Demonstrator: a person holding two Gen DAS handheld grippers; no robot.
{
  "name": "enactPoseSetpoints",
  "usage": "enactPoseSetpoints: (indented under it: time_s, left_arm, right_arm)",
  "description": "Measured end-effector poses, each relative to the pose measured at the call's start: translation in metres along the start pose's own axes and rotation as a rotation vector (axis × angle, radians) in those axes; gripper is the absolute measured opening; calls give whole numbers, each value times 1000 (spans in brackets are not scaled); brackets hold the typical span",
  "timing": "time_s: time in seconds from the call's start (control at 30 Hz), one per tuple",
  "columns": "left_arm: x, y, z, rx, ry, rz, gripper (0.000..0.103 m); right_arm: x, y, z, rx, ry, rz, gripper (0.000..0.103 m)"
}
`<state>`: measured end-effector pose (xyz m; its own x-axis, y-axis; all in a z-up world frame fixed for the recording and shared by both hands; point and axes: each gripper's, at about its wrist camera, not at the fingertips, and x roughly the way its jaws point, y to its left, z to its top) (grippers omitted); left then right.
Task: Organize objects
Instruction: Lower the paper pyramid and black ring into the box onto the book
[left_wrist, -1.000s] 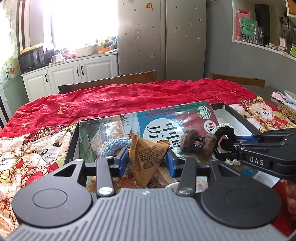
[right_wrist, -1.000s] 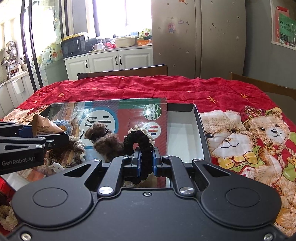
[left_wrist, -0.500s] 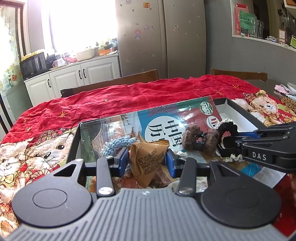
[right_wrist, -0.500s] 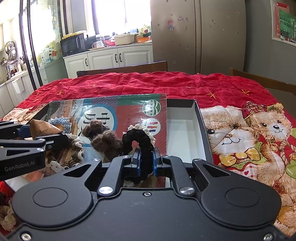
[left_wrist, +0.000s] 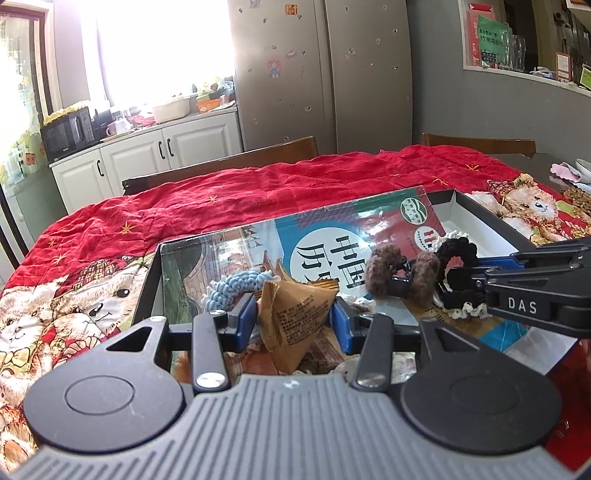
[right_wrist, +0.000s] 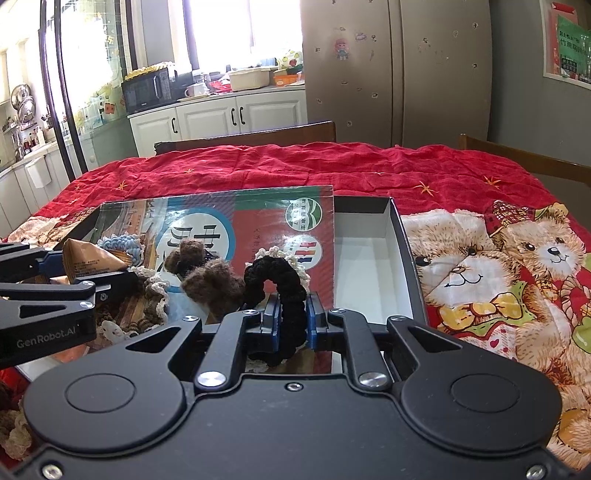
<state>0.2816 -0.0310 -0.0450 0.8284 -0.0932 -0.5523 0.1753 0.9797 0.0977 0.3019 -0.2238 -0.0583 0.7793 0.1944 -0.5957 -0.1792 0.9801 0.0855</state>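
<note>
The left hand-held gripper (left_wrist: 293, 317), its jaws just easing wider, pinches a brown paper packet (left_wrist: 295, 314) at lower centre. Only the right view shows the right hand-held gripper (right_wrist: 291, 319), jaws easing wider, squeezing the black scrunchie (right_wrist: 275, 295) over the box (right_wrist: 404, 240).

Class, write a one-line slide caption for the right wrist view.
Right gripper pinches a black scrunchie over the black box, while the left gripper holds a brown triangular packet alongside.
</note>
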Motion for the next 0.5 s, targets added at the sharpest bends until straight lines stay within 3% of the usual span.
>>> enactPoseSetpoints:
  time_s: [0.3,0.5]
  left_arm:
    - [2,2,0,-8,6,-1,53]
    - [1,2,0,-9,4,-2,56]
  right_arm:
    - [0,2,0,-15,2,-9,16]
    - [-1,1,0,-11,-2,-12,26]
